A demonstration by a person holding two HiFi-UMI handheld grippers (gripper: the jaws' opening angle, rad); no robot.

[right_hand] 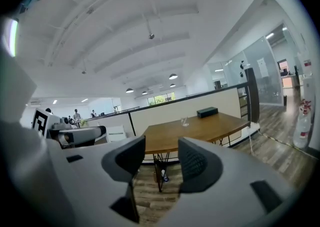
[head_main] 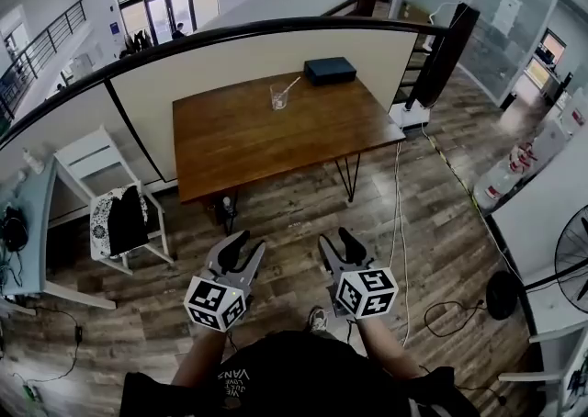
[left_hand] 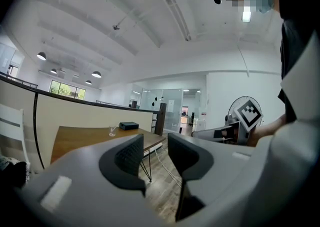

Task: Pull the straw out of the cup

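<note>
- Standing well apart from the wooden table (head_main: 257, 149), we held the left gripper (head_main: 250, 241) and the right gripper (head_main: 335, 238) side by side at 6 o'clock of the head view. Both had their jaws spread wide, with nothing between them.
- The cup (head_main: 279, 98), a clear glass, stood on the far half of the table, at about 12 o'clock from both grippers. The near part of the tabletop and a stretch of floor lay between it and them.
- The straw (head_main: 288, 86) was inside the cup. Its long axis leaned, and its free upper end pointed to about 1 o'clock in the head view, toward the dark box (head_main: 330, 70).
- In the right gripper view the cup sat just above the gap of the jaws, near 12 o'clock. In the left gripper view it sat off at 11 o'clock from the gap.
- So we judged that the right gripper was aimed better at the cup, though neither gripper was clearly nearer to it.
- We judged also that the pull was not yet begun. First we had to come close to the table, then take the straw near its upper end and draw it out along its lean.
- We counted one cup, one straw, one dark box, one table and two grippers, and also one white chair (head_main: 87, 153) at 9 o'clock.
</note>
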